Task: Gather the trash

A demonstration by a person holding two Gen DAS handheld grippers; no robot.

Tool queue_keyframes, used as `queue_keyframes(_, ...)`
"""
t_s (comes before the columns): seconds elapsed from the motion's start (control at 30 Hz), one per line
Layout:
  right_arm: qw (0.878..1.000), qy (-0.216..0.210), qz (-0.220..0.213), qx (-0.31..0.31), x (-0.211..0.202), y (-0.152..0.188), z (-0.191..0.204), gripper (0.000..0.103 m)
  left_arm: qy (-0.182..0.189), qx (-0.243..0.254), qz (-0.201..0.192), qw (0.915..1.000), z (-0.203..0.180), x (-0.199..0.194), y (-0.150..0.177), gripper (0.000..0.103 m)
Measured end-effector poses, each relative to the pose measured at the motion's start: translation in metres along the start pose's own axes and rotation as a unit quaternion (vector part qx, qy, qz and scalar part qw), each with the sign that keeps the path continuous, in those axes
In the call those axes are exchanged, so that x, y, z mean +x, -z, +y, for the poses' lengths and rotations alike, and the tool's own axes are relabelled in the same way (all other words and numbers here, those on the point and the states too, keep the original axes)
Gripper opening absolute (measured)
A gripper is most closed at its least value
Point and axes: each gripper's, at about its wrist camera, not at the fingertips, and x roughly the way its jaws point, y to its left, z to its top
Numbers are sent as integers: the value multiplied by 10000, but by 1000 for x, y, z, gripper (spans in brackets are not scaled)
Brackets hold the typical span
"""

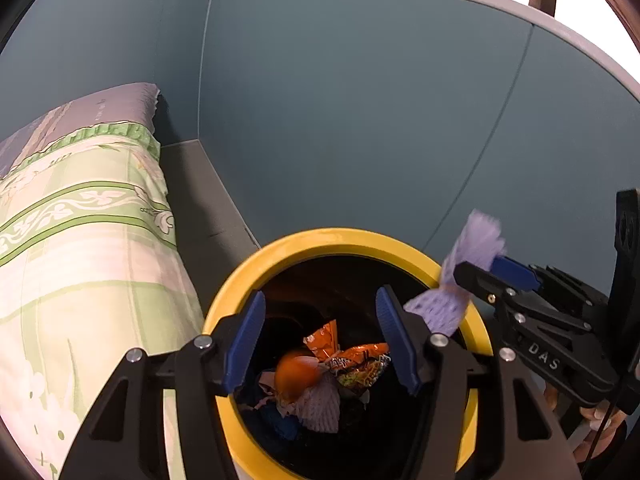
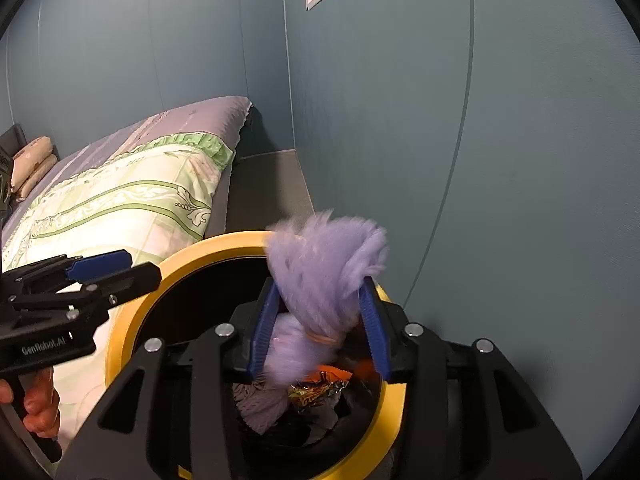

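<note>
A bin with a yellow rim (image 1: 320, 238) (image 2: 208, 246) stands below both grippers. Inside lie an orange fruit (image 1: 298, 374), an orange snack wrapper (image 1: 360, 364) and a white foam net (image 1: 320, 404). My left gripper (image 1: 320, 340) is open and empty over the bin's mouth; it also shows in the right wrist view (image 2: 120, 268). My right gripper (image 2: 320, 328) is shut on a purple foam net (image 2: 324, 280) tied with a rubber band, held over the bin's right rim. The net also shows in the left wrist view (image 1: 460, 276), pinched by the right gripper (image 1: 480, 272).
A bed with a green and white floral cover (image 1: 80, 240) (image 2: 132, 196) stands close to the left of the bin. A blue-grey wall (image 1: 360, 120) (image 2: 500, 160) rises right behind it. A narrow strip of grey floor (image 2: 268, 184) runs between bed and wall.
</note>
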Motion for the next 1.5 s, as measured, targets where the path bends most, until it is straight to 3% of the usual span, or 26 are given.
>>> queue_keyframes(0.33, 10000, 60, -44, 16, -9, -1, 4, 40, -147, -244, -222, 9993, 20, -28, -4, 55)
queue_keyframes(0.6, 9998, -103, -136, -99, -34, -4, 29, 40, -475, -505, -579, 9959, 58, -88, 8, 55)
queue_keyframes(0.73, 9991, -281, -181, -250, -48, -5, 54, 40, -826, -649, -795, 9913, 88, -130, 20, 55)
queue_keyframes(0.83, 9977, -513, -250, -362, -63, -5, 78, 42, -1108, -777, -934, 9864, 112, -163, 32, 55)
queue_keyframes(1.03, 9912, -1068, -390, -674, -92, -1, 139, 55, -1665, -1041, -1233, 9728, 140, -238, 63, 56)
queue_keyframes(1.17, 9864, -1310, -494, -865, -112, 7, 181, 65, -2032, -1231, -1479, 9600, 151, -285, 87, 70)
queue_keyframes(1.23, 9846, -1407, -543, -880, -120, 9, 197, 77, -2166, -1309, -1612, 9539, 157, -305, 97, 74)
queue_keyframes(1.37, 9810, -1586, -785, -796, -140, 17, 220, 92, -2306, -1447, -1848, 9443, 163, -339, 118, 88)
queue_keyframes(1.5, 9772, -1604, -1107, -842, -162, 26, 239, 95, -2499, -1482, -2107, 9334, 159, -366, 139, 95)
